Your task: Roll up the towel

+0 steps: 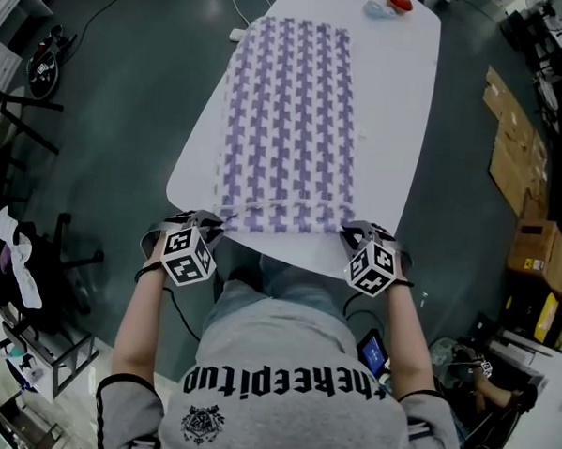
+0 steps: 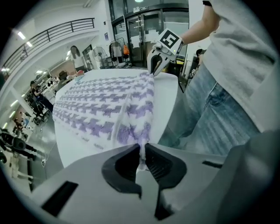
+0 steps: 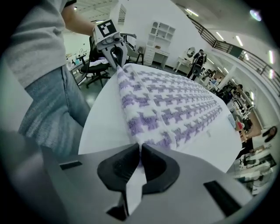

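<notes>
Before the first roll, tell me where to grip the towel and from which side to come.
Take the purple-patterned towel by its two near corners, coming from the near end of the white table with the fingers angled down. It lies flat and lengthwise there, so that short edge starts the roll. The left gripper and right gripper are shut on those corners.

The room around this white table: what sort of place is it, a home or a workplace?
Most likely a big open lab or workshop hall, not a home: it has a railed upper gallery, cardboard boxes lying about, and white shelving along a far wall.
</notes>
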Available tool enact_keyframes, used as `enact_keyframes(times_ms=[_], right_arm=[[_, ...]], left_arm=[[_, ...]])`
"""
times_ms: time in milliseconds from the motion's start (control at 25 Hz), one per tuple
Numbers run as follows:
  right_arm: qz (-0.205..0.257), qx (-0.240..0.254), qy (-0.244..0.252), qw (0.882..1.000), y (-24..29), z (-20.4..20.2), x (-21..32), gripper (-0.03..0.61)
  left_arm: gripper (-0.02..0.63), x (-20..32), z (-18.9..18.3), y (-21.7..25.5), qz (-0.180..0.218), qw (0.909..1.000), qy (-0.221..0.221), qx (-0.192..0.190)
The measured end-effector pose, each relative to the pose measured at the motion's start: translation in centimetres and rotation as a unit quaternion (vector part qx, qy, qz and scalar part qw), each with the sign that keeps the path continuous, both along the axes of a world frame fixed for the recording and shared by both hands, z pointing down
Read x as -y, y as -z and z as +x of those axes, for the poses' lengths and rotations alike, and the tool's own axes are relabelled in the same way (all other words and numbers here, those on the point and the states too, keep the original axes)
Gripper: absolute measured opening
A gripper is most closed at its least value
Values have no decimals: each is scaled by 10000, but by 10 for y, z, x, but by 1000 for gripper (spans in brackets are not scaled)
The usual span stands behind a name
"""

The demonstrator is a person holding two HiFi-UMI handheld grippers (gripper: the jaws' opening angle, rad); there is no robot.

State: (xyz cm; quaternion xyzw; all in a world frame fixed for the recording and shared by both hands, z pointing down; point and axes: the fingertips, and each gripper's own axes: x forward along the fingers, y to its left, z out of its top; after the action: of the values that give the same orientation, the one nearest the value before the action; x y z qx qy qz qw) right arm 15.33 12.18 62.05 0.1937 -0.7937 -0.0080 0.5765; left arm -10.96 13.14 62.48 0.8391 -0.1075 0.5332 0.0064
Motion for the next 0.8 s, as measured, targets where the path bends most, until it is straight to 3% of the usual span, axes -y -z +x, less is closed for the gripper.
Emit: enact_keyframes(times_ms=[280,560,800], right_arm=[[-676,280,-44,9973,14,15,-14,17],[-457,596,-411,9963,28,16,4,18],[8,508,-512,9974,34,17,27,18]], left_arm=[[39,-21,14,12,-804,9962,-72,-326],[41,-11,15,24,-1121,9865,710,-961],[43,10,12,30,-983,9841,1139,-941]])
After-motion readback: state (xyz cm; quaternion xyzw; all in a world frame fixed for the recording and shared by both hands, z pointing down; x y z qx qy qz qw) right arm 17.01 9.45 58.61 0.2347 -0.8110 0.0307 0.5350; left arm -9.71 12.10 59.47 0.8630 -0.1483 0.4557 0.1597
